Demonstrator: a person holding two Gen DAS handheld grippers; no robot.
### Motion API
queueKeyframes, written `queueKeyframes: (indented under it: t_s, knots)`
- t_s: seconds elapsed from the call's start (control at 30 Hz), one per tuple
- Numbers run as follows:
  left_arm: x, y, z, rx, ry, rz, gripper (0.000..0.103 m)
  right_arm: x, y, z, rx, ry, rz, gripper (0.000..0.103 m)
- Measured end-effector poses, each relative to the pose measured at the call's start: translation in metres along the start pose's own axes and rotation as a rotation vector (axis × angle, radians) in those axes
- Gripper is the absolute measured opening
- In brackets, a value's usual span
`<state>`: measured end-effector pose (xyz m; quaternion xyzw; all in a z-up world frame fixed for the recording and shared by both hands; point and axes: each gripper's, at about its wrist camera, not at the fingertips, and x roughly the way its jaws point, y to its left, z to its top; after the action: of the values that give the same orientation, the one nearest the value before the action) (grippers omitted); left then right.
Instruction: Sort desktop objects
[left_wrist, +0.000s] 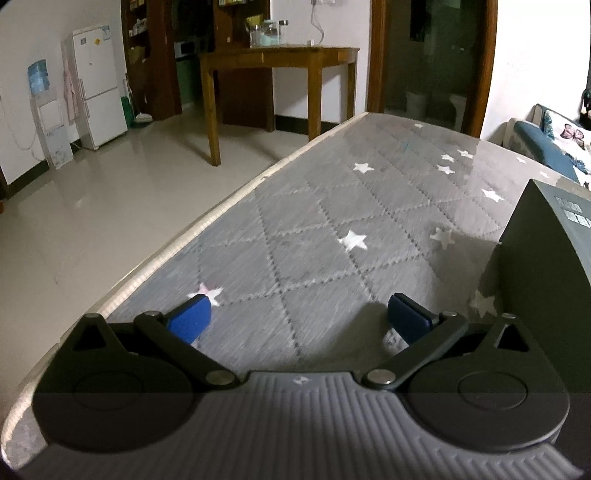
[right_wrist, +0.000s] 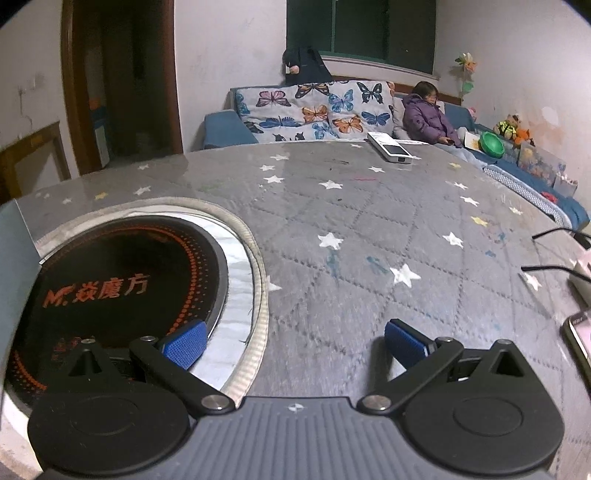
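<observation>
While both grippers stand empty, the nearest sortable items lie on the right gripper's side of the table.

White box (right_wrist: 392, 148): flat at the table's far edge, ahead and slightly right of the right gripper (right_wrist: 295, 341), well apart; its long axis runs diagonally, near end pointing right. Phone (right_wrist: 578, 338): just right of that gripper at the frame edge, only partly seen. Black cables (right_wrist: 550, 268) and a white adapter (right_wrist: 583, 278) beyond it. Induction cooktop (right_wrist: 118, 280) set into the table under the left finger. Right gripper jaws spread wide, holding nothing. Left gripper (left_wrist: 299, 319) likewise spread wide, over bare star-patterned cloth (left_wrist: 332, 221), dark grey box (left_wrist: 546, 266) to its right. Judgement: right hand nearer every item; phone is the shortest reach.
</observation>
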<state>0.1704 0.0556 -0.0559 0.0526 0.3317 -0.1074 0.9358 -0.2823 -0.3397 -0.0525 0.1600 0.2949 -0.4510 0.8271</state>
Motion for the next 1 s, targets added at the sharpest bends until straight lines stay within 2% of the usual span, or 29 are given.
queueKeyframes:
  t_s: [1.0]
  knots:
    - [0.0028,-0.0006,-0.001,-0.01,-0.011,-0.006,0.103,0.0081,0.0039,0.0039,-0.012,0.002,-0.007,0.103]
